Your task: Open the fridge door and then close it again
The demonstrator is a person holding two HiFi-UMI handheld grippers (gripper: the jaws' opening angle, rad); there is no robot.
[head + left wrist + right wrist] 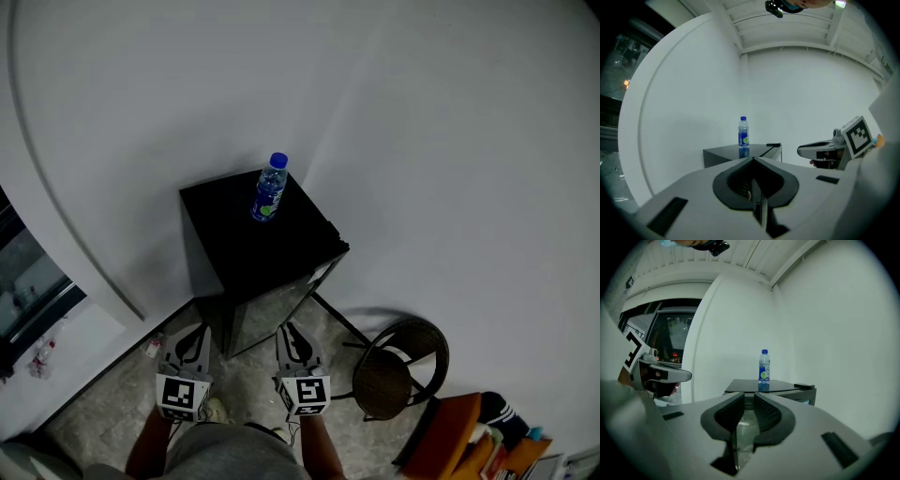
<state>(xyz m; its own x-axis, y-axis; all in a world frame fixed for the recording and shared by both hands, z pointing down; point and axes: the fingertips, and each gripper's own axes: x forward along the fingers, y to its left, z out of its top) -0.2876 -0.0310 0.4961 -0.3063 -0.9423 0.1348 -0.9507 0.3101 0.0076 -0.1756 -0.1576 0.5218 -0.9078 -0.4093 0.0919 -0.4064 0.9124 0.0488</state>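
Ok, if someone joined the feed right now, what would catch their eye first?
The blue water bottle stands upright on top of the small black fridge in the white corner. In front of the fridge, the left gripper and right gripper are held side by side, both empty and clear of it. A round dark chair sits to the fridge's right.

Black fridge [246, 255] in white wall [450, 141] corner; blue-capped water bottle [269, 189] upright on its top; left gripper [193, 334] and right gripper [292, 332] low in front, side by side, not touching fridge; round dark chair [401, 367] just right; speckled floor [112, 403]; window [23, 272] far left
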